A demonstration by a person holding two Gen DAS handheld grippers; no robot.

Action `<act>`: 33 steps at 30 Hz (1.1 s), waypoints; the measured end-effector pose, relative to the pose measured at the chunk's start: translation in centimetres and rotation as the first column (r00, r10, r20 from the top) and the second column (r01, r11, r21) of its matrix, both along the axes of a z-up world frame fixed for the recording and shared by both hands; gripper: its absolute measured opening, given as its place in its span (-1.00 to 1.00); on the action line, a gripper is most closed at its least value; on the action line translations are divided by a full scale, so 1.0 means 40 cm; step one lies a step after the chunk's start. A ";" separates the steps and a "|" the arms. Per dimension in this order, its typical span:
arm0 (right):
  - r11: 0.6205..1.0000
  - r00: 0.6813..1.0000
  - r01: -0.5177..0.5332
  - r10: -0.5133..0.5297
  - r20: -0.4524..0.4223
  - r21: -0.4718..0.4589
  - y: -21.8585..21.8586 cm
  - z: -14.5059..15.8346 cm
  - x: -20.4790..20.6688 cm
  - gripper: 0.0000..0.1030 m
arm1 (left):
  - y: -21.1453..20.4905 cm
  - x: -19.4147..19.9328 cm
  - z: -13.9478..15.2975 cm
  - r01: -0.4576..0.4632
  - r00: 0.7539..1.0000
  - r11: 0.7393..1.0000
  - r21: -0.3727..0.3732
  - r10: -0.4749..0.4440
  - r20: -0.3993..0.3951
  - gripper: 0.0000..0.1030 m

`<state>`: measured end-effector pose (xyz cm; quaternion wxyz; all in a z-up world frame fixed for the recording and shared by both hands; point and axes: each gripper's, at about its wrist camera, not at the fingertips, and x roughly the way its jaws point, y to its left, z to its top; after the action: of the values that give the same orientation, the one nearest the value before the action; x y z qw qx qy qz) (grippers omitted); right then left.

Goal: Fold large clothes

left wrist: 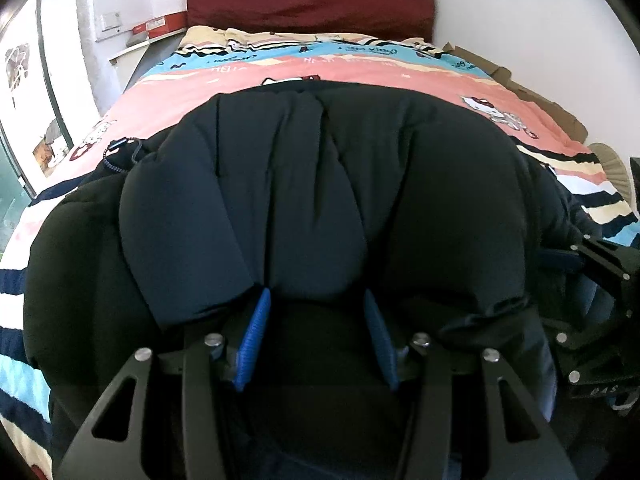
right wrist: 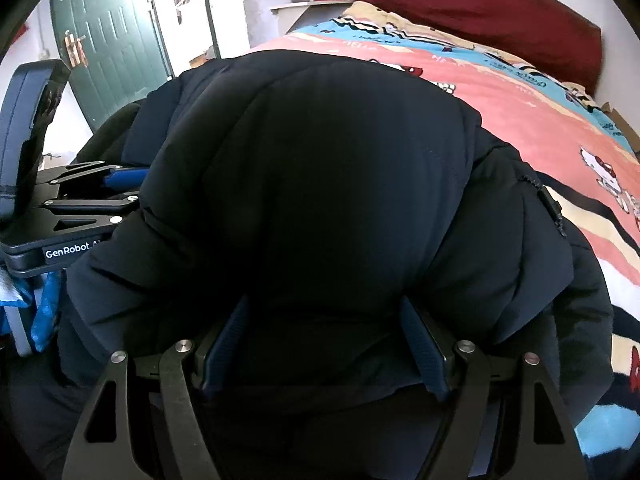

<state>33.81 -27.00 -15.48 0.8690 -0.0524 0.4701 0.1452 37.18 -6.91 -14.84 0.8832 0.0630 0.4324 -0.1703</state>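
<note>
A large dark navy padded jacket (left wrist: pixel 312 184) lies bunched on the bed and fills most of both views; it also shows in the right wrist view (right wrist: pixel 320 168). My left gripper (left wrist: pixel 316 308) has its blue pads (left wrist: pixel 254 340) spread apart, with a thick fold of the jacket between them. My right gripper (right wrist: pixel 324 320) also has its blue pads (right wrist: pixel 424 348) wide apart around a thick bulge of jacket. The right gripper shows at the right edge of the left wrist view (left wrist: pixel 596 304). The left gripper shows at the left of the right wrist view (right wrist: pixel 80 200).
The bed has a pink, blue and striped cartoon cover (left wrist: pixel 360 72) and a dark red headboard (left wrist: pixel 312 0). A green door (right wrist: pixel 108 40) stands at the left. A white shelf with a red box (left wrist: pixel 156 28) is by the headboard. Cardboard (left wrist: pixel 540 96) lies along the bed's right side.
</note>
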 end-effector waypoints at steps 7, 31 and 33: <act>0.998 0.999 0.033 -0.034 -0.032 -0.049 0.012 0.029 -0.018 0.46 | -0.014 -0.024 0.029 -0.008 1.000 0.998 0.055 0.007 0.004 -0.04; 0.968 0.990 0.142 -0.141 0.017 -0.208 0.011 0.191 -0.379 0.65 | 0.247 -0.303 0.175 -0.123 0.986 0.992 0.041 0.127 -0.105 0.18; 0.966 0.988 0.153 -0.153 0.020 -0.209 -0.004 0.198 -0.410 0.68 | 0.298 -0.333 0.177 -0.148 0.981 0.989 0.025 0.150 -0.126 0.21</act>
<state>17.43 -27.16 -7.55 0.8682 -0.1075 0.4837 0.0273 23.85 5.02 -7.78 0.8636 0.0262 0.4926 -0.1039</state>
